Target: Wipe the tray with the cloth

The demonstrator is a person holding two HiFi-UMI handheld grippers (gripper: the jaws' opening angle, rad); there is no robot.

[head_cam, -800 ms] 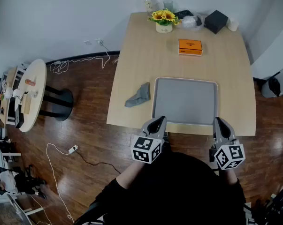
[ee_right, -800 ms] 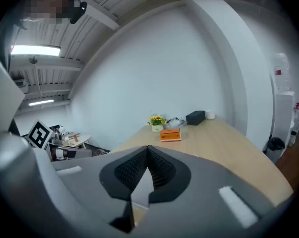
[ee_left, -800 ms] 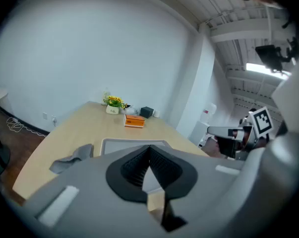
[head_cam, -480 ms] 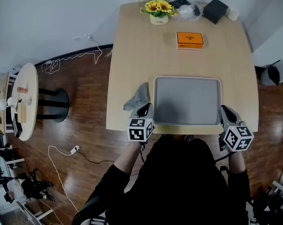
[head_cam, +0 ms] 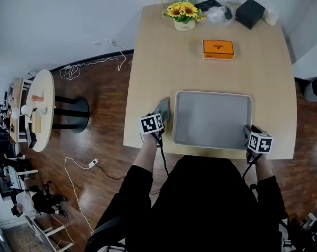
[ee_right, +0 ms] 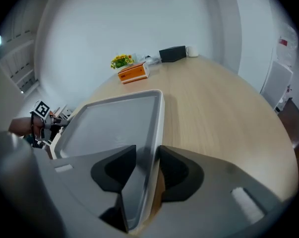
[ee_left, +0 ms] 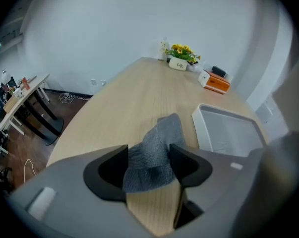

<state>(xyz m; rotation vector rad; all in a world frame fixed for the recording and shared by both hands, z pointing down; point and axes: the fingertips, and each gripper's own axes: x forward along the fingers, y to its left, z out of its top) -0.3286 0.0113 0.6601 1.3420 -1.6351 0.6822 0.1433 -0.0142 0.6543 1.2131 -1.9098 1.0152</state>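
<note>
My left hand-held gripper (ee_left: pixel 148 151) gapes around the cloth (ee_left: pixel 160 137); my right hand-held gripper (ee_right: pixel 147 151) straddles the tray (ee_right: pixel 109 120) rim, unclamped; orange box (head_cam: pixel 218 49), flowers (head_cam: pixel 183 11) well beyond.

Looks steeply down on a pale wooden counter (head_cam: pixel 200 72). Shows a grey tray (head_cam: pixel 213 119) lying flat close to the near edge. Finds a crumpled grey cloth (head_cam: pixel 162 108) just beside the tray's left rim, with the left gripper (head_cam: pixel 156 121) over the cloth's near end. Places the right gripper (head_cam: pixel 251 133) at the tray's near right corner. Sets an orange box (head_cam: pixel 218 49) mid-counter, well apart from the tray. Lines the far edge with a pot of sunflowers (head_cam: pixel 184 14), a clear bag (head_cam: pixel 220 16), a black box (head_cam: pixel 251 12) and a white cup (head_cam: pixel 271 17). Takes in, left of the counter, dark wood floor (head_cam: pixel 103 140), a white cable (head_cam: pixel 90 64) and a round side table (head_cam: pixel 42 109).
</note>
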